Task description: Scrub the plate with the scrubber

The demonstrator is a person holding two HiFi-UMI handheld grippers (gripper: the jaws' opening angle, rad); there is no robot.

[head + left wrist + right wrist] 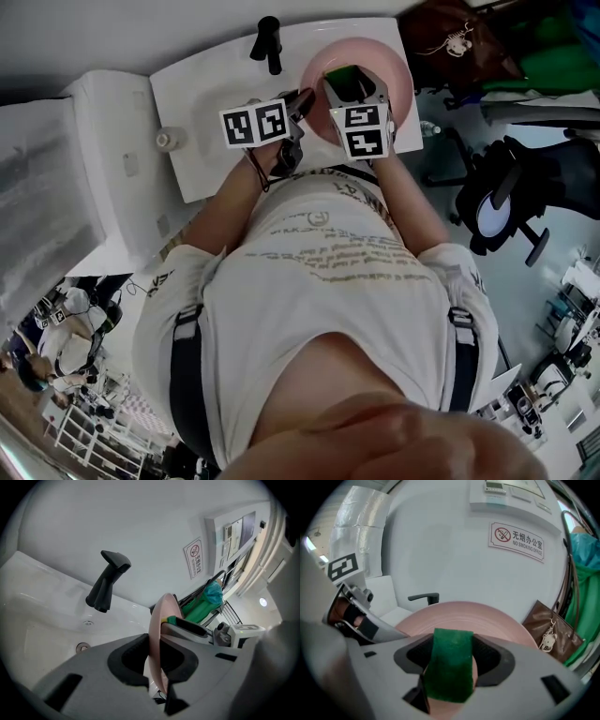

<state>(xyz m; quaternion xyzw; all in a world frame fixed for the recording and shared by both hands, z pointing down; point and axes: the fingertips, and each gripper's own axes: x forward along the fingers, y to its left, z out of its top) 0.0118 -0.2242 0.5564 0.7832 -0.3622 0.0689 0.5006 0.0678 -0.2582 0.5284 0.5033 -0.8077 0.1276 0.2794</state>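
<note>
A pink plate (389, 67) is held on edge over the white sink (211, 94). My left gripper (156, 660) is shut on the plate (159, 634) at its rim, seen edge-on between the dark pads. My right gripper (450, 667) is shut on a green scrubber (450, 670), which lies against the plate's face (487, 620). In the head view the left gripper (302, 105) sits at the plate's left rim and the right gripper (356, 89) over its middle, the scrubber (345, 80) showing green between the jaws.
A black tap (268, 42) stands at the back of the sink, with the drain (83, 647) below it. A brown bag (553, 630) and green cloth (583, 597) hang to the right. A no-smoking sign (518, 540) is on the wall.
</note>
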